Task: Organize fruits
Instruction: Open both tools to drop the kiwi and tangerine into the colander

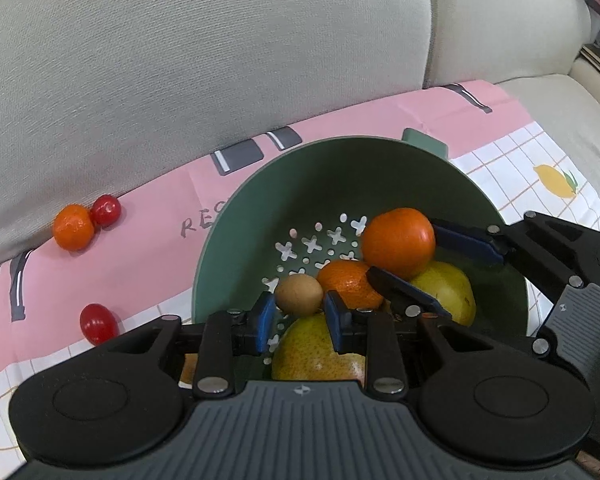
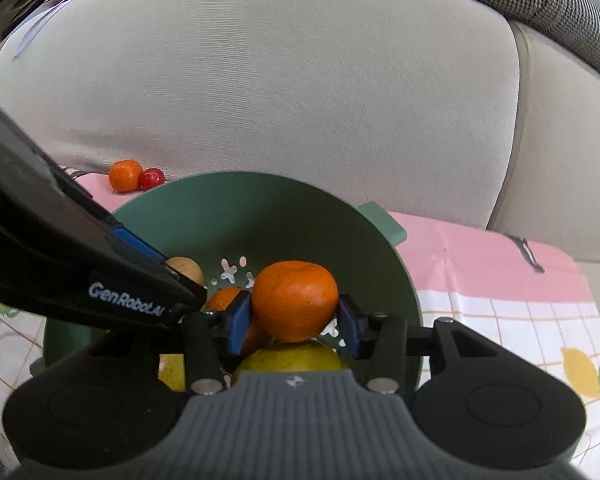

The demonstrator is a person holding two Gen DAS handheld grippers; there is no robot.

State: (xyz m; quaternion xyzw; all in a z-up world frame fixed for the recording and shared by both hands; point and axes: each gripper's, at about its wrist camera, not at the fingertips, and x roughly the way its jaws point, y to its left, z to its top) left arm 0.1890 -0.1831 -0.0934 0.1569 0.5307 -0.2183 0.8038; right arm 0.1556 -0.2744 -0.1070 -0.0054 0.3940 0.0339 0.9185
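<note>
Fingers [image 2: 242,316] clamp round glossy tangerine [image 2: 296,300].

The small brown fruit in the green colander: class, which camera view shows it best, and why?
The left wrist view. There the small brown fruit shows almost whole between the left claw pads, inside the green colander. In the right wrist view the left claw's black finger covers most of it, leaving only a rounded top.

A beige sofa seat [image 1: 560,112] carries a pink-and-checked cloth [image 1: 380,116], on which stand a green colander [image 1: 236,216], a mandarin [image 1: 73,227] touching a cherry tomato [image 1: 105,210] by the backrest, and another tomato [image 1: 98,323] nearer.
</note>
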